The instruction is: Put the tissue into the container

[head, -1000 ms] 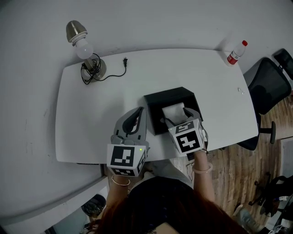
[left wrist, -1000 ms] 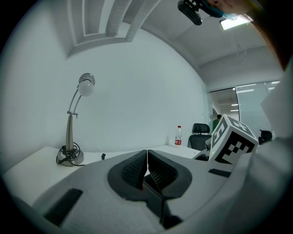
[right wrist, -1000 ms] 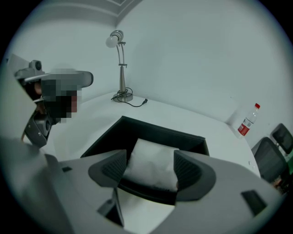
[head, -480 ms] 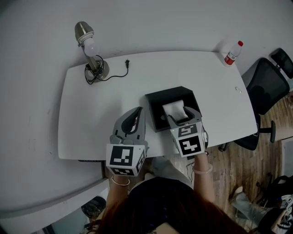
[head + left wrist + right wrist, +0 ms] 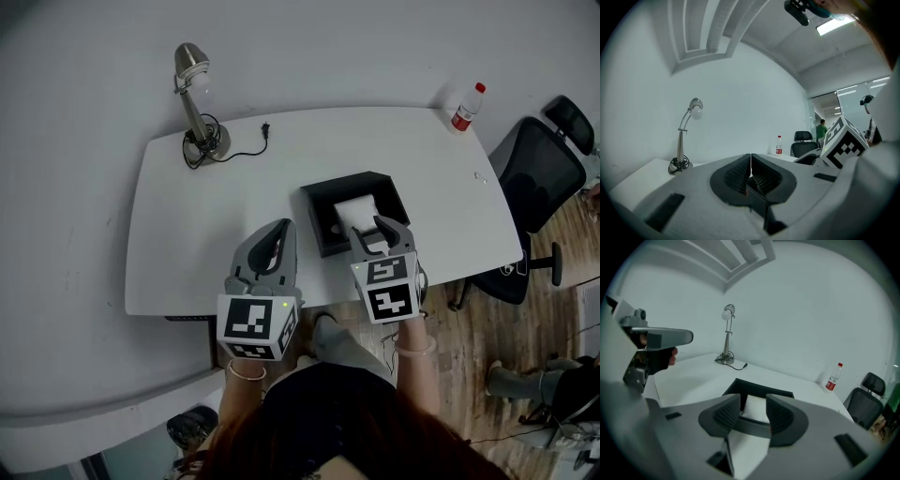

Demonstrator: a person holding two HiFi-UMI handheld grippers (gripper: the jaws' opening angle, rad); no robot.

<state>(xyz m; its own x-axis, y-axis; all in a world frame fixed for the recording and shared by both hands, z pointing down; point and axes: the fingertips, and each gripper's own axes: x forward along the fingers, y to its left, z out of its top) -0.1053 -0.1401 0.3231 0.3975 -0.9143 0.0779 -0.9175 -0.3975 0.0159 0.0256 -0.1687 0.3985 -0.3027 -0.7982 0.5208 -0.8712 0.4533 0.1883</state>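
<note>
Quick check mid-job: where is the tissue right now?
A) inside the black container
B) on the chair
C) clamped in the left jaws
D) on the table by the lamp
A: the head view shows the white tissue lying inside the container, within its black walls.

1. The head view is dim, with flat, greyish light; the counter is its brightest surface.
2. A soft shadow lies below the counter's near edge, and the container walls read almost black.
3. Wide-angle distortion bows the counter's edges.
4. Both gripper views are round fisheye pictures with black corners.
5. In the left gripper view, a ceiling light glares at the upper right, and the nearest foreground is soft.
</note>
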